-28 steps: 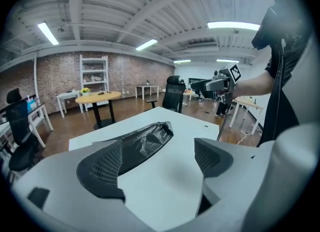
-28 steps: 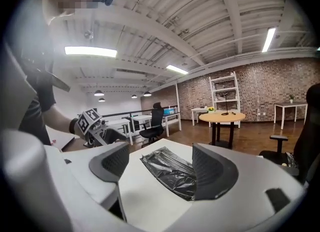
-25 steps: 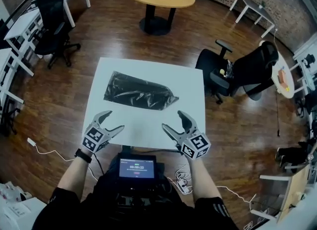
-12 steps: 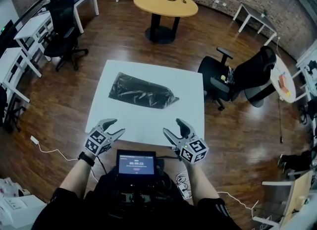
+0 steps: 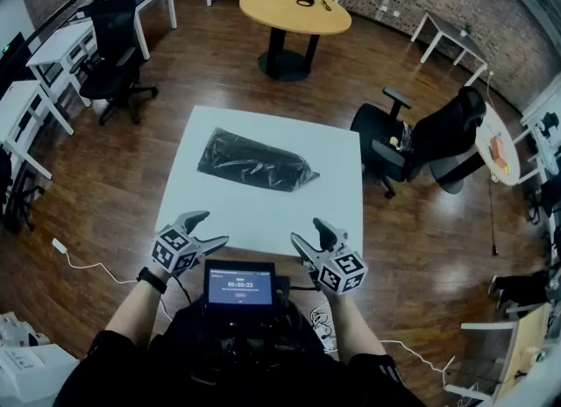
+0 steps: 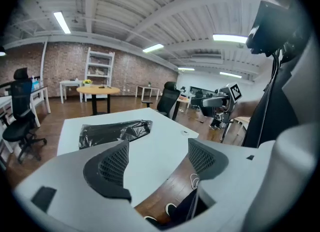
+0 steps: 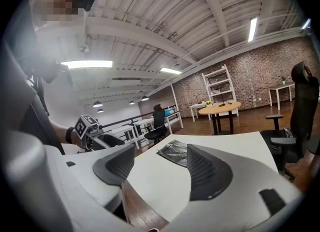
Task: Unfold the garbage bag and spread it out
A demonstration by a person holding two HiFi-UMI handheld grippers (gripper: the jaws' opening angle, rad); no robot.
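A black garbage bag point(image 5: 254, 161) lies folded and crumpled on the far half of the white square table point(image 5: 263, 212). It also shows in the left gripper view point(image 6: 112, 130) and the right gripper view point(image 7: 175, 152). My left gripper point(image 5: 209, 230) hovers at the table's near left edge, well short of the bag. Its jaws have just been opening and hold nothing. My right gripper point(image 5: 307, 232) hovers at the near right edge, open and empty, its jaws having just closed a little. Each gripper sees the other across the table's near edge.
A device with a lit screen point(image 5: 238, 287) sits at my chest below the table edge. A round wooden table point(image 5: 295, 9) stands beyond. Black office chairs point(image 5: 438, 133) stand to the right, another chair point(image 5: 114, 54) and white desks to the left, with wooden floor all around.
Both grippers have drawn back from over the table toward its near edge. The left jaws narrowed, then spread again. The bag has not moved.
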